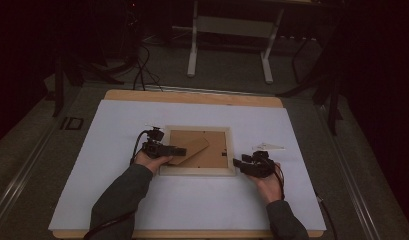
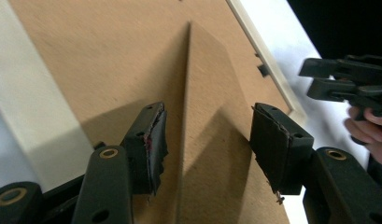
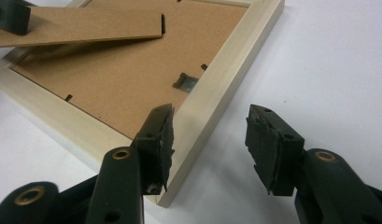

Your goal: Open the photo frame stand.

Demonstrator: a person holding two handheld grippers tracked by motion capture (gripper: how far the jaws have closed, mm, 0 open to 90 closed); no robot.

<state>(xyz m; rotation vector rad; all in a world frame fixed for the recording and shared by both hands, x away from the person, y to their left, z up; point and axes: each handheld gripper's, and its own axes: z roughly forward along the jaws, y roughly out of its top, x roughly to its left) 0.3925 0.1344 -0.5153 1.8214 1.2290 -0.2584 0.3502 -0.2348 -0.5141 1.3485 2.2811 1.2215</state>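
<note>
A white-covered table [image 1: 117, 200] is bearing a pale wooden picture frame [image 1: 198, 171] that is lying face down at its middle, brown backing board [image 3: 109, 84] upward. The board's fold-out stand flap [image 1: 194, 146] is lifting off it at a slant.

The left gripper [image 1: 178, 150] is reaching in over the frame's left rail, its jaws standing apart with the flap's ridge [image 2: 187, 93] running between them; the pads are not pressing on it. The right gripper [image 1: 238, 163] is sitting at the frame's near right corner [image 3: 170, 196], jaws apart with one pad over the rail and the other over bare table, gripping nothing.

The likely trouble, as I judge it: if the left jaws pinch the thin flap off-centre, it could bend or tear at its hinge, and an unsteadied frame could be skidding across the smooth cover.

Open table is lying wide on every side of the frame. A small clear piece [image 1: 268, 146] is resting just beyond the right gripper, close enough to be knocked.
</note>
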